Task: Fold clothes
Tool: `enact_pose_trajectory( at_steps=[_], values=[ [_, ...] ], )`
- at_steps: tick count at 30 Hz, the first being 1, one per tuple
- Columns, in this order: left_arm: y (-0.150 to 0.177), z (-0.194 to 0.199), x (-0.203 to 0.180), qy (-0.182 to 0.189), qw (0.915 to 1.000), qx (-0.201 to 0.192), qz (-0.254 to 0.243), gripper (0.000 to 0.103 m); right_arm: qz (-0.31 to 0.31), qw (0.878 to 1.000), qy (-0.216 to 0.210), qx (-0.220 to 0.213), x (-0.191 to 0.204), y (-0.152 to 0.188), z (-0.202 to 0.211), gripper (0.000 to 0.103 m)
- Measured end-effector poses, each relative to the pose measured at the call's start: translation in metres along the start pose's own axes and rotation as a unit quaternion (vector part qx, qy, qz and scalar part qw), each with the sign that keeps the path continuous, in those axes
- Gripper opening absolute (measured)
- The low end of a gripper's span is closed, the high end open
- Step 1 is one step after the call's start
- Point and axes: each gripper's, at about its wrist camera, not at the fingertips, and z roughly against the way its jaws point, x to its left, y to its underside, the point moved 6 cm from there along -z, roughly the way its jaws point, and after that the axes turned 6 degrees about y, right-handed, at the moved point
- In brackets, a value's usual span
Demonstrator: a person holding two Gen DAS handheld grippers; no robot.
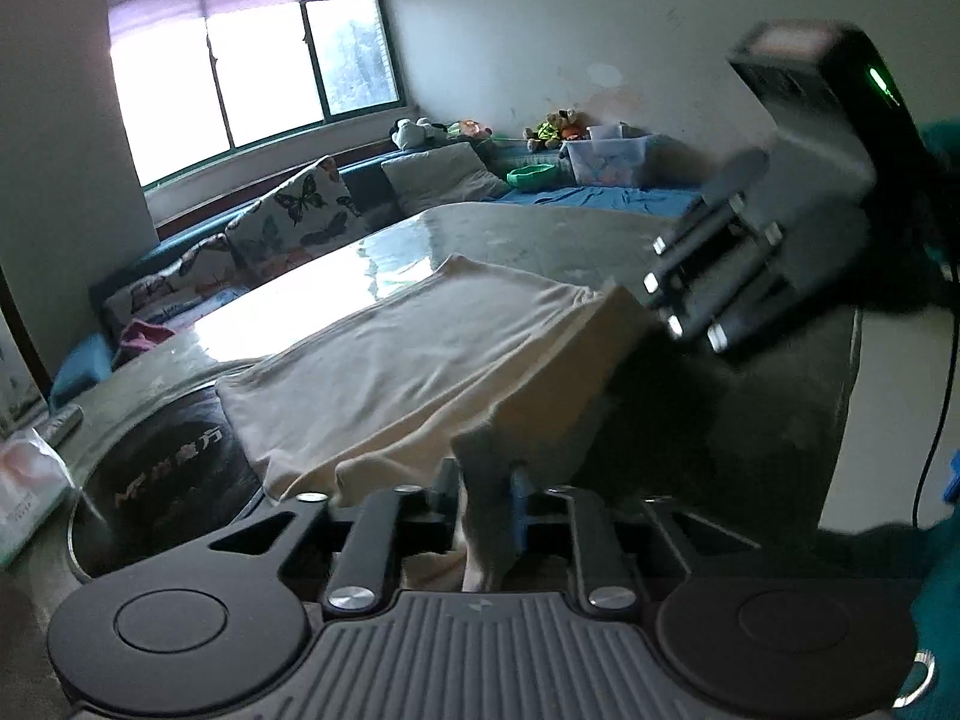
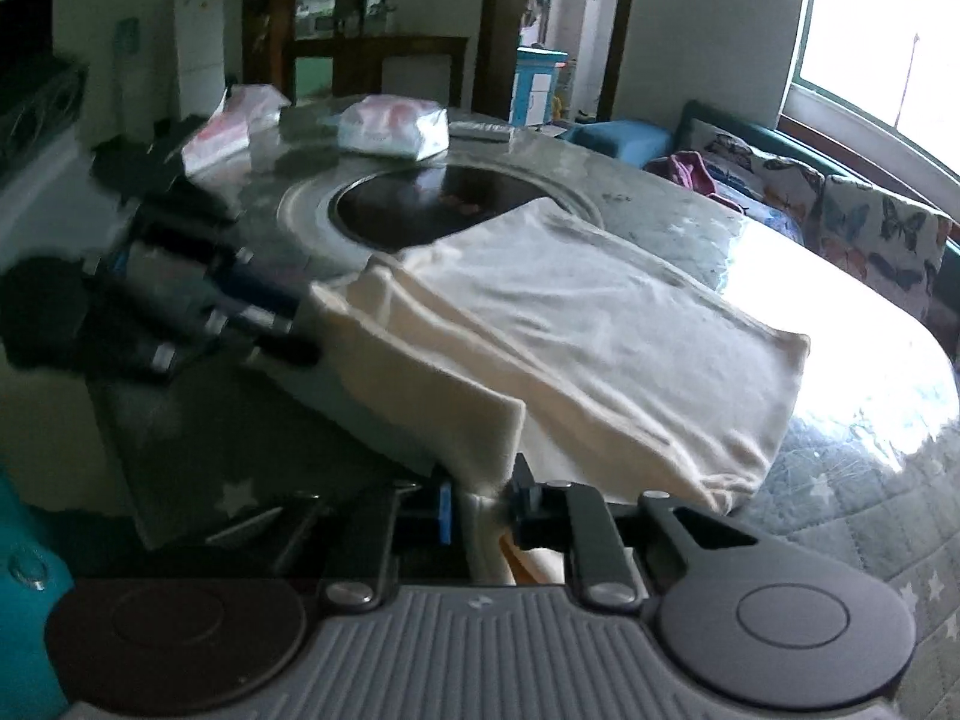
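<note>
Holding the near edge of the cream, soft cotton garment at two spots, the left tongs and the right tongs are each clamped on a pinch of fabric, which is seen bunched between the pads in each wrist view. The garment lies partly folded on the grey, glossy surface, its far part flat and its near edge raised by the two grips.

For the fold to be made well, both corners are best carried forward together at an even height, so that the raised edge stays taut and is laid square on the far edge. The grip should be kept firm until the cloth rests, and slack between the two tongs is to be avoided, since a sag there would likely leave a crease.

From the left wrist view the right tool is shown at the garment's right corner, with a window and a blue couch behind. Only in the right wrist view are the dark round inset in the surface, partly covered by the garment, and the white tissue packs beyond it clearly shown.
</note>
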Motion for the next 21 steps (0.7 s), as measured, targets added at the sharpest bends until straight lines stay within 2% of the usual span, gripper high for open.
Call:
enact_pose_trajectory(
  at_steps=[2,10,12,14,16,21],
  values=[
    [0.005,0.001,-0.002,-0.007,0.9999,0.003,-0.01,0.032,-0.01,1.0,0.0,-0.006,-0.005,-0.005,0.003,0.014],
    [0.019,-0.003,0.004,-0.02,0.9983,0.025,-0.049,0.033,-0.03,0.999,0.007,-0.015,-0.01,-0.011,0.006,0.012],
    [0.021,-0.003,0.007,-0.016,0.9982,0.028,-0.05,0.029,-0.032,0.999,0.01,-0.019,-0.009,-0.009,0.007,0.011],
    [0.022,-0.002,0.008,-0.012,0.9982,0.027,-0.052,0.018,-0.037,0.999,0.011,-0.024,-0.008,-0.007,0.01,0.01],
    [0.02,-0.001,0.01,-0.009,0.9984,0.025,-0.05,0.012,-0.041,0.999,0.013,-0.03,-0.007,-0.007,0.012,0.01],
    [0.013,0.011,0.007,0.0,0.9993,0.01,-0.035,0.011,-0.045,0.998,0.017,-0.047,-0.007,-0.008,0.023,0.01]
  ],
)
